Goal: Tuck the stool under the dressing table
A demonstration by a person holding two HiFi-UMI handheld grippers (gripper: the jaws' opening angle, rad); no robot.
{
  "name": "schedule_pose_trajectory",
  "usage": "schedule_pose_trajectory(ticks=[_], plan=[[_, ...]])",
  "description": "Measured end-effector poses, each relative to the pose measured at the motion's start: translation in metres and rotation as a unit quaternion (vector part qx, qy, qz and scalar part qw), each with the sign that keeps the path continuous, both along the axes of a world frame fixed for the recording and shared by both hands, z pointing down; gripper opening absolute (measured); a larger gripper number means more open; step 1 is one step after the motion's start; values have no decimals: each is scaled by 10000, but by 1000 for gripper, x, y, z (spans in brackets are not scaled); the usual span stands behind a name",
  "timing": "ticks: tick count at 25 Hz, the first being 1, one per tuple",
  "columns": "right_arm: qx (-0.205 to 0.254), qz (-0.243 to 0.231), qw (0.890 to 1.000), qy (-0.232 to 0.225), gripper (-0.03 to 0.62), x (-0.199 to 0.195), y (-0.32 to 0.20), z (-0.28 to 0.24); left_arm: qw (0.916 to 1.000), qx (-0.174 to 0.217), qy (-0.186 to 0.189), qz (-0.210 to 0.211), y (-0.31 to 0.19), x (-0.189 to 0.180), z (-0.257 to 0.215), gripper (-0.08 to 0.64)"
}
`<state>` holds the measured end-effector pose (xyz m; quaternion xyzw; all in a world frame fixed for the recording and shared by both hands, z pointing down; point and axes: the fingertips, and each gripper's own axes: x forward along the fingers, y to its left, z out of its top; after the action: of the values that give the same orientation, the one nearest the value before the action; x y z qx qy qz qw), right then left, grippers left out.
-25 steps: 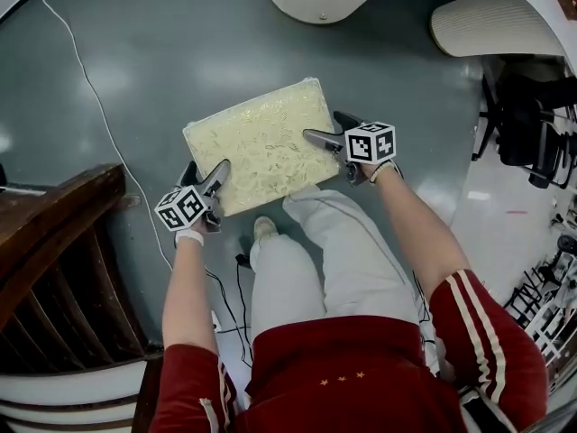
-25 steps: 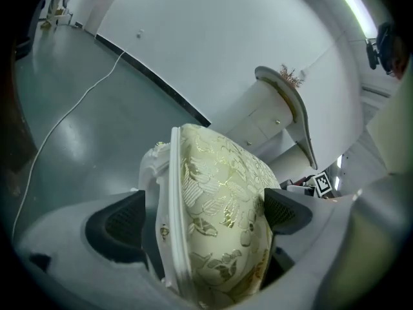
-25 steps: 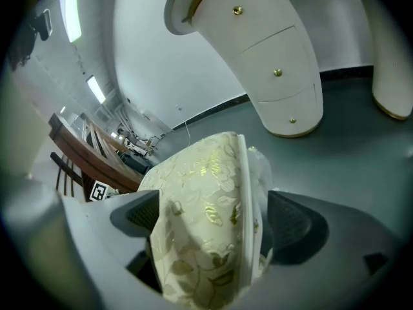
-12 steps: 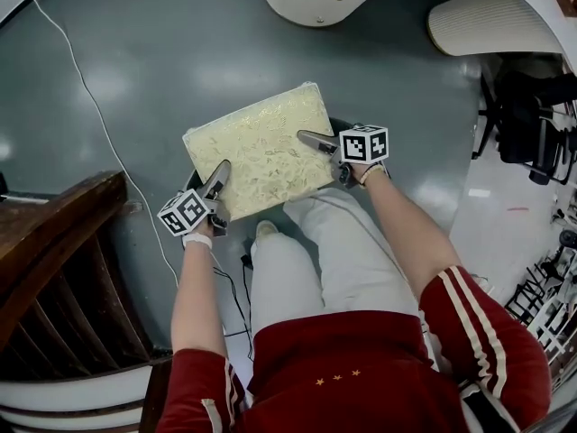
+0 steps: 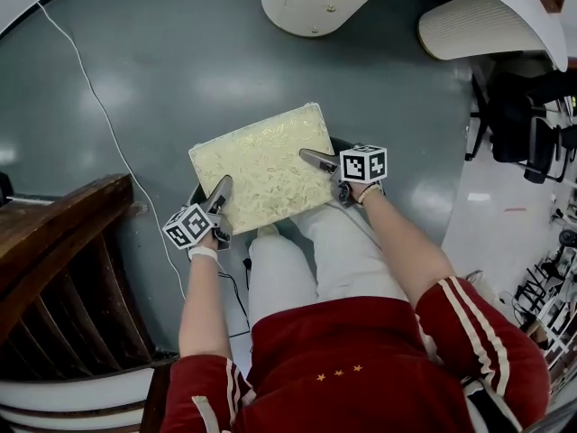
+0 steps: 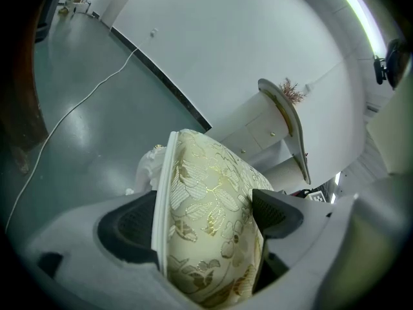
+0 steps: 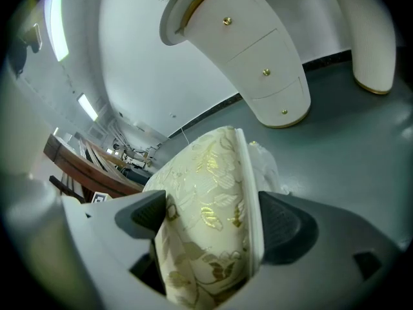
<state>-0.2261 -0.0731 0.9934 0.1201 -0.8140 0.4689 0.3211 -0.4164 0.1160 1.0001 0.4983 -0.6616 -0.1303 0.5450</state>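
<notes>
Floor (image 5: 135, 88): left tongs (image 5: 213, 188), right tongs (image 5: 320, 152) tighter on stool (image 5: 261, 165)

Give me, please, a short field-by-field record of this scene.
stool: cream floral seat, not yet tucked in
left gripper: jaws just closed further, gripping the stool's left edge
right gripper: jaws just closed further, gripping its right edge
dressing table: white, with drawers, beyond the stool
floor: grey, glossy

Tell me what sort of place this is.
Probably a staged bedroom corner in a lab or workshop: a white dressing table and padded stool, a bare grey floor with a loose cable, and equipment clutter at the right.
</notes>
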Motion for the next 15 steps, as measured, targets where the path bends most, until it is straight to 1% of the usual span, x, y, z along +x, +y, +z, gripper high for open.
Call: schedule_pose_trajectory(ticks=[2,4,6,9,11,13,15], plan=[[-25,33,10000,9,445,4,7,-26,10000,11,23,58,6,5,-25,456],[-47,99,9999,-6,446,9,14,-53,9999,27,-48,158,10,9,-52,480],[-71,172,9998,-57,447,11,23,-83,9996,53,-118,253,16,11,-82,487],[26,192,9998,19,449,19,43,-127,9993,164,-146,317,35,13,-131,491],[122,220,9997,-17,448,23,52,-160,9988,295,-196,330,46,12,-163,492],[228,297,9992,-120,440,25,62,-190,9981,422,-288,342,56,8,-192,480],[285,389,9986,-194,437,27,79,-219,9975,435,-414,369,69,6,-217,451]])
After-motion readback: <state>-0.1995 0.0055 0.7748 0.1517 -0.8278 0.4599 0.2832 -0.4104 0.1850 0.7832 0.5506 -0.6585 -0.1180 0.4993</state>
